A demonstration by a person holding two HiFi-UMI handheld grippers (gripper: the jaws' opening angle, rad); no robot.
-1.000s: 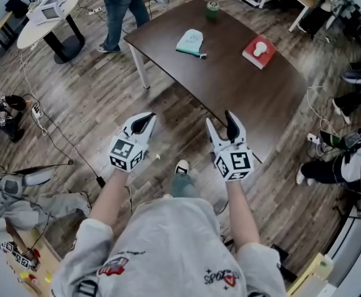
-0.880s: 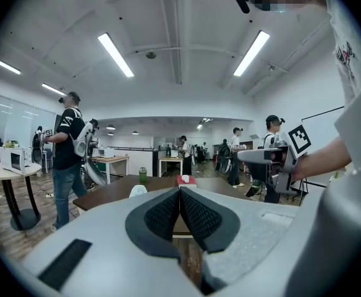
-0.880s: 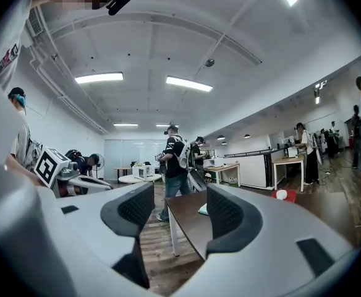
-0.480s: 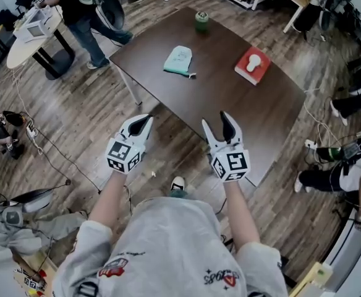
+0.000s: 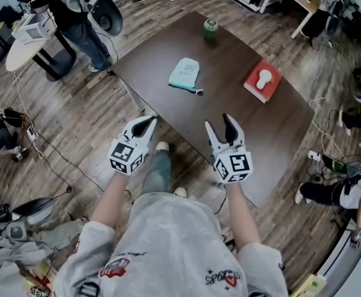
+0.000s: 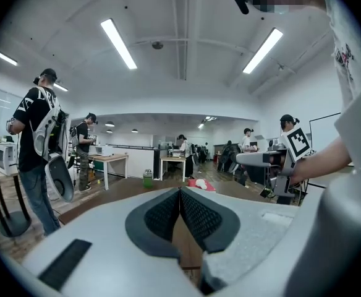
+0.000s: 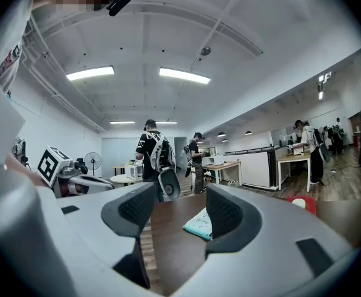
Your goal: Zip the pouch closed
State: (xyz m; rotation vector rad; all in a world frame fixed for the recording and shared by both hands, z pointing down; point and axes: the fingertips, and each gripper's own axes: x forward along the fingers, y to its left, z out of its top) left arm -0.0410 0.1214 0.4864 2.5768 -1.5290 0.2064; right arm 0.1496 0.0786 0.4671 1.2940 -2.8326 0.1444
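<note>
Both hands have advanced to the dark table's (image 5: pixel 242 113) near edge. The teal pouch (image 5: pixel 185 74) lies far ahead, midway between them, its length near-to-far. Left gripper (image 5: pixel 147 122) jaws pressed together; right gripper (image 5: pixel 220 127) jaws spread, empty.

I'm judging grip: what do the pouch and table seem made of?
Pouch: probably soft fabric, matte mint green; it lies limp with a rumpled outline. Table: dark wood or wood-look laminate, smooth with a faint sheen; grain streaks show, but solid or veneer cannot be told.

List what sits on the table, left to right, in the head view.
teal pouch → green can → red box
</note>
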